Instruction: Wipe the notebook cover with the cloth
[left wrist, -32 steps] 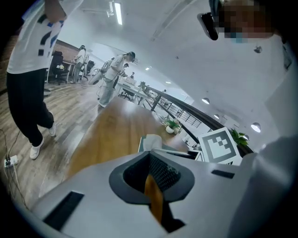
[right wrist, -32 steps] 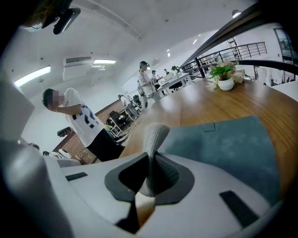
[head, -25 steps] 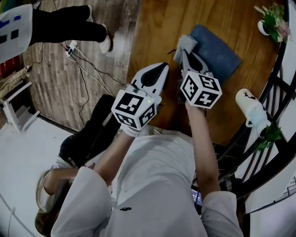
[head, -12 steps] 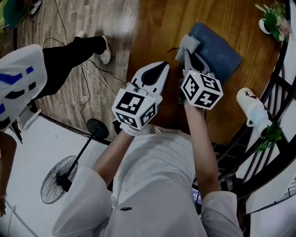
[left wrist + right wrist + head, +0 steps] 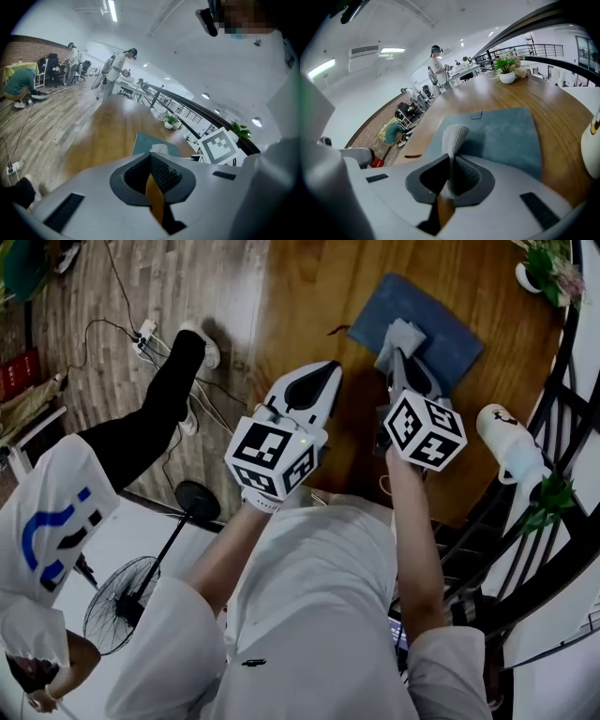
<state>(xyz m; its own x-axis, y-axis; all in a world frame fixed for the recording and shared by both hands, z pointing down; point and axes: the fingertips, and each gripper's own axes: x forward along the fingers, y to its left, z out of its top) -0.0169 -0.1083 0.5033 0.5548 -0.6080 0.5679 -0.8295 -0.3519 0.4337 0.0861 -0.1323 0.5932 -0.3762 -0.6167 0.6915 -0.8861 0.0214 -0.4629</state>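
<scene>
Right gripper (image 5: 401, 352): jaws pinched on the cloth (image 5: 399, 334), a grey knit fold that sticks out past the tips. In the right gripper view the cloth (image 5: 453, 136) runs from the jaw throat forward and its free end curls over onto the notebook (image 5: 506, 136). The notebook (image 5: 452, 326) is blue-grey, flat on the wooden table (image 5: 319, 287), directly under and ahead of the right tips; the cloth end looks to be touching its cover near the edge closest to the gripper, but I can't confirm contact pressure. Left gripper (image 5: 324, 371): jaws pressed together, nothing between them, tips over bare table just to the left of the right gripper and short of the notebook. From the left gripper view the notebook (image 5: 143, 142) sits ahead and slightly right of its tips, with the cloth (image 5: 158, 149) on its near side. White mug (image 5: 506, 444) lies on the table to the right of the right gripper, apart from the notebook. Potted plant (image 5: 548, 263) is ahead-right, beyond the notebook, near the table's far edge.
</scene>
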